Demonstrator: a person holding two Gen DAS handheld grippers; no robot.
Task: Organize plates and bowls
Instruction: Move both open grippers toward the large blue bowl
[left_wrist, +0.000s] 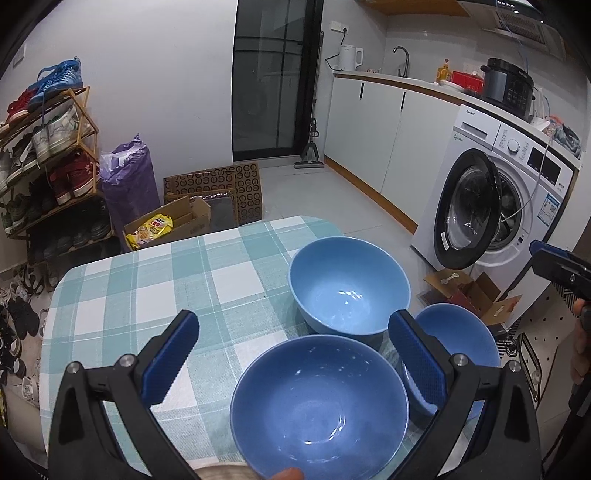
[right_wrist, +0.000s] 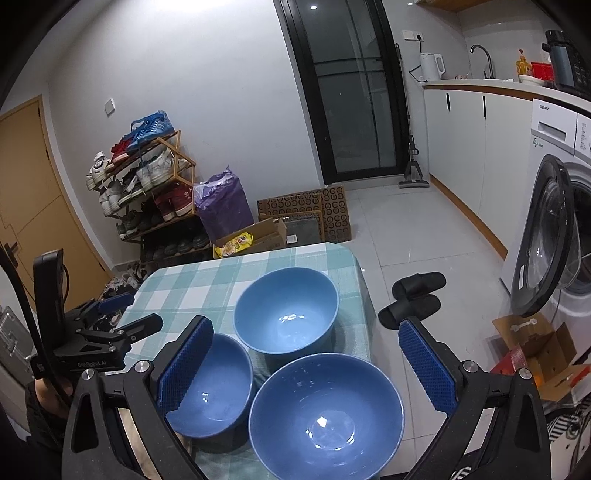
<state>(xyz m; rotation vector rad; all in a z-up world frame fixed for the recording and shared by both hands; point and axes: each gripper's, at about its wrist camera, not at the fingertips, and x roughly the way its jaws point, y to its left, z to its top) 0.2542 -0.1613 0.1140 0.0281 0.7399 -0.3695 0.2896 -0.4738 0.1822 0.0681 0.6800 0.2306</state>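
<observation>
Three blue bowls stand close together on the checked tablecloth (left_wrist: 155, 295) (right_wrist: 192, 288). The light blue bowl (left_wrist: 349, 288) (right_wrist: 286, 310) is farthest. A darker blue bowl (left_wrist: 319, 406) (right_wrist: 214, 384) sits on the left and another darker one (left_wrist: 458, 339) (right_wrist: 327, 413) on the right. My left gripper (left_wrist: 293, 332) (right_wrist: 129, 314) is open above the left dark bowl, holding nothing. My right gripper (right_wrist: 304, 328) is open over the right dark bowl, its left finger (right_wrist: 184, 365) in front of the left bowl's rim. In the left wrist view only part of the right gripper (left_wrist: 554, 262) shows at the far right.
The bowls crowd the table's right half, near its right edge (right_wrist: 364, 295). A washing machine (left_wrist: 491, 206) with its door open stands to the right, with cardboard boxes (right_wrist: 535, 350) and black slippers (right_wrist: 413, 299) on the floor. A shoe rack (left_wrist: 48, 162) lines the left wall.
</observation>
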